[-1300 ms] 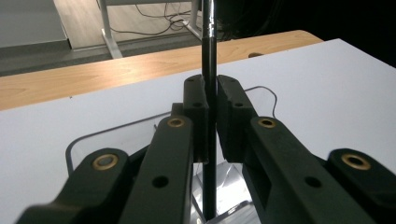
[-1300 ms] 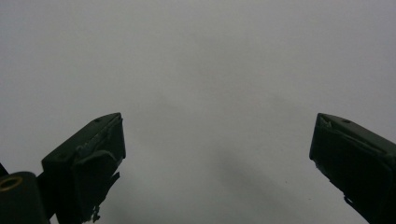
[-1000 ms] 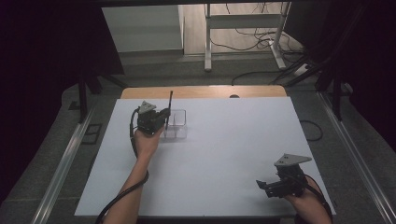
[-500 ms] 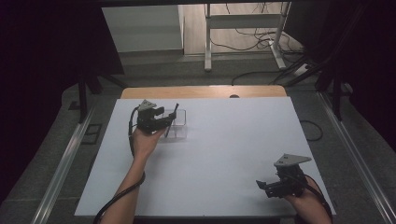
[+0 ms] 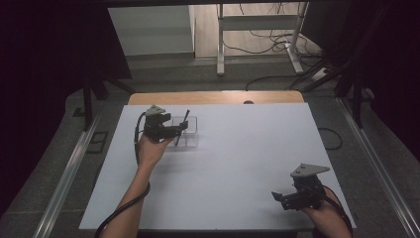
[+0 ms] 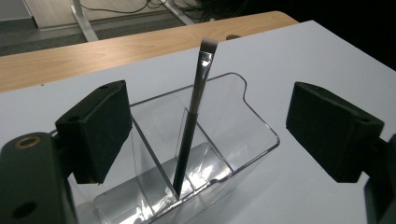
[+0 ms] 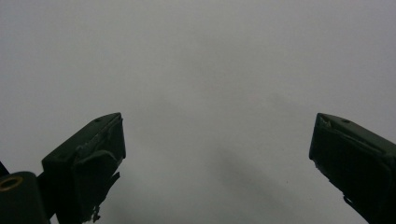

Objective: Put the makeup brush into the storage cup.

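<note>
The brush (image 6: 194, 112) now stands on its own in the clear organizer (image 6: 252, 119), and that is the main change. A second ago it rose straight up at the left gripper, and half a second ago it leaned between the jaws at the box's edge. Now the left gripper (image 6: 205, 135) has let go: its jaws stand wide apart on either side of the organizer, touching nothing. The brush leans against the middle divider, handle end down on the floor of the right-hand compartment as the left gripper view shows it, bristles up and tilted toward the far end of the table (image 5: 247, 163). In the high view the brush (image 5: 182, 125) slants out of the organizer (image 5: 190, 133) near the table's far left, with the left gripper (image 5: 171, 131) just beside the box.

The right gripper (image 5: 289, 197) sits at the near right corner, well apart from the work, in the same spot as a second ago. Its jaws are wide and empty, with only bare white tabletop ahead of them in the right gripper view.

Judging from this, the placing step looks done: the brush is inside and released. What seems left is drawing the left gripper back without knocking the leaning brush or nudging the light box.
</note>
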